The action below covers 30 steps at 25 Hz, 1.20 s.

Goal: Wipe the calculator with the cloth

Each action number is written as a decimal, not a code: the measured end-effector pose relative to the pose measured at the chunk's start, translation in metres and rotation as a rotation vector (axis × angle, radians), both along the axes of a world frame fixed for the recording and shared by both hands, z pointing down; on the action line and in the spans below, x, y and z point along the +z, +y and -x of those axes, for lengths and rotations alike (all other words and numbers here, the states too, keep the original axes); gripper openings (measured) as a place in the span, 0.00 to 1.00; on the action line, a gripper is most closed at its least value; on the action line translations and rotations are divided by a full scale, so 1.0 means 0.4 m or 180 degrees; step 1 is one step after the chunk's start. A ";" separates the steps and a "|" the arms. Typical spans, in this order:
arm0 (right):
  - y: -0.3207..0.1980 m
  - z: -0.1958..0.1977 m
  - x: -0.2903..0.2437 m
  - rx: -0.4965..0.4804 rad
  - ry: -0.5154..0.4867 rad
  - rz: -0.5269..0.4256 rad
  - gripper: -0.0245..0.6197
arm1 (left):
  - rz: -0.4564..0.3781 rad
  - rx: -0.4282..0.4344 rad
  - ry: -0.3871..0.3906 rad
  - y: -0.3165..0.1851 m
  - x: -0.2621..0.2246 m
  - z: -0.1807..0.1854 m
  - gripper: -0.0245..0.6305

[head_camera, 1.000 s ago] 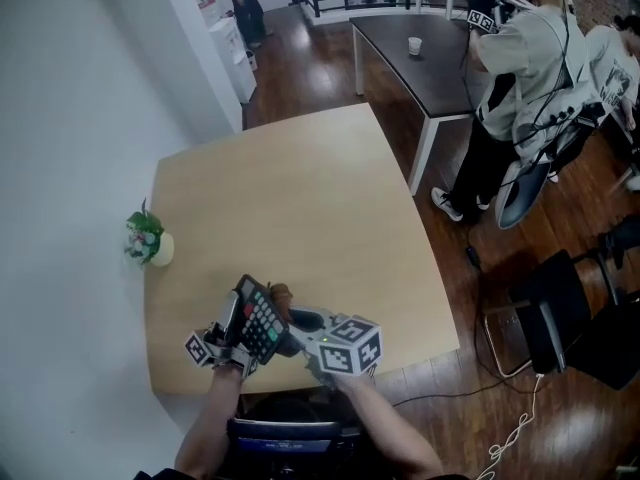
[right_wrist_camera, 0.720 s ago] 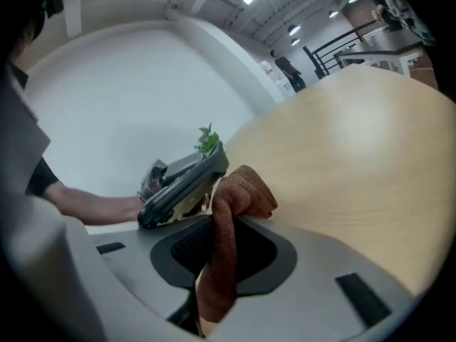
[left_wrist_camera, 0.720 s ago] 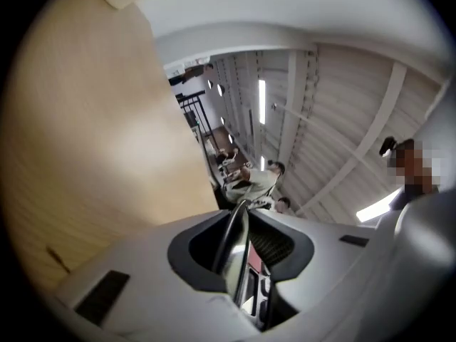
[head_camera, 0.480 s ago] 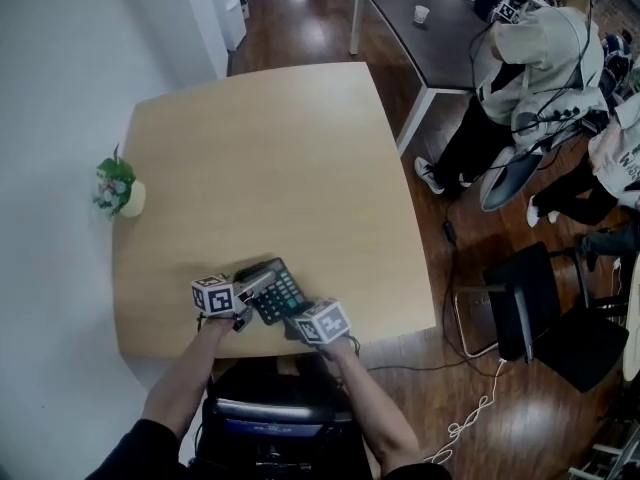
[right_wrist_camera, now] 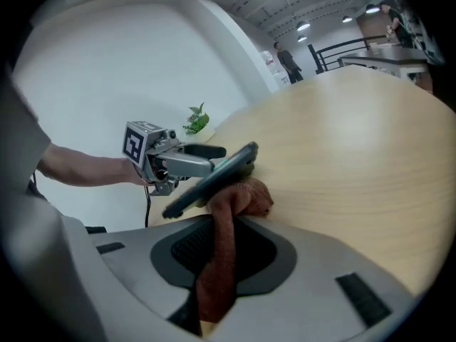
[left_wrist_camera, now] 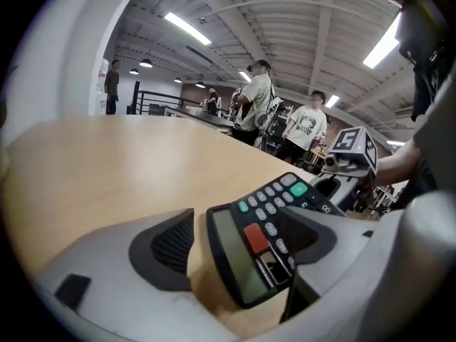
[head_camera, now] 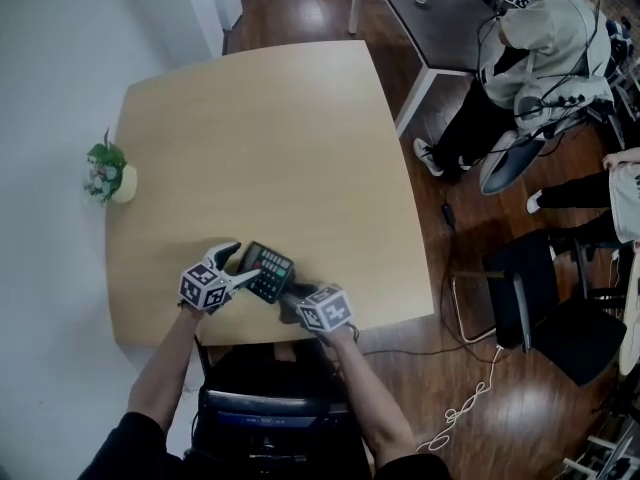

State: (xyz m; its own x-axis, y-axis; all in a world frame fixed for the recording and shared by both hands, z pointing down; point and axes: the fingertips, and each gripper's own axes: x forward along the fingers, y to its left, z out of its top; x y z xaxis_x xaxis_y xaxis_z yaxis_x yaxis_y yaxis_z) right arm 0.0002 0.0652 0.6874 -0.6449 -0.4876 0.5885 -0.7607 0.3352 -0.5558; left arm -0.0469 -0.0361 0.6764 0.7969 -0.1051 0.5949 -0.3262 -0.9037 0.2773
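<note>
The black calculator (head_camera: 268,270) lies near the front edge of the wooden table (head_camera: 270,138), its display end between the jaws of my left gripper (head_camera: 240,265). Those jaws have just been opening and now stand wide, with the pads off the calculator (left_wrist_camera: 271,241). In the right gripper view the calculator (right_wrist_camera: 214,177) sits tilted, one edge propped on the rust-brown cloth (right_wrist_camera: 221,255). My right gripper (head_camera: 290,298) is just right of the calculator, low over the table, shut on the cloth. The cloth hangs bunched from its jaws onto the table.
A small potted plant (head_camera: 112,176) stands at the table's left edge. A black chair (head_camera: 270,408) is at the front edge below my arms. People (head_camera: 540,58), chairs (head_camera: 540,298) and a dark table (head_camera: 440,28) fill the floor to the right.
Both grippers came down from in front of me to the table. The calculator went from upright in the left gripper to lying on the table, and the left jaws opened off it.
</note>
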 end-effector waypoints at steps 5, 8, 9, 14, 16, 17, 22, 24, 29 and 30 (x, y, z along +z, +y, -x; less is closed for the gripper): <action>-0.018 -0.002 -0.025 0.0019 -0.0057 -0.0211 0.16 | -0.0011 0.0139 0.0167 0.085 -0.094 -0.008 0.62; -0.028 0.004 -0.042 -0.0025 -0.0083 -0.0346 0.16 | -0.0058 0.0512 -0.0246 0.186 -0.083 -0.037 0.73; -0.030 0.005 -0.045 -0.0041 -0.0092 -0.0375 0.16 | -0.0188 0.0652 -0.0473 0.210 -0.077 -0.049 0.73; -0.043 0.009 -0.047 -0.0114 -0.0092 -0.0395 0.16 | -0.1457 0.1090 -0.1667 0.230 -0.011 -0.076 0.76; -0.048 0.016 -0.046 -0.0146 -0.0078 -0.0376 0.16 | -0.2052 0.1189 -0.2013 0.210 0.008 -0.072 0.75; -0.051 0.020 -0.046 -0.0159 -0.0066 -0.0366 0.16 | -0.2273 0.1200 -0.2138 0.198 0.009 -0.068 0.66; -0.065 0.017 -0.061 -0.0111 -0.0093 -0.0373 0.16 | -0.2394 0.0858 -0.2174 0.157 -0.029 -0.053 0.33; -0.068 0.012 -0.072 -0.0053 -0.0138 -0.0402 0.16 | -0.2264 0.0662 -0.2034 0.141 -0.057 -0.047 0.26; -0.068 -0.028 -0.117 0.0199 -0.0321 -0.0468 0.16 | -0.1208 -0.0397 -0.1111 0.049 -0.190 -0.020 0.16; -0.069 -0.034 -0.123 0.0238 -0.0334 -0.0479 0.16 | -0.0848 -0.0727 -0.0774 0.018 -0.213 -0.002 0.15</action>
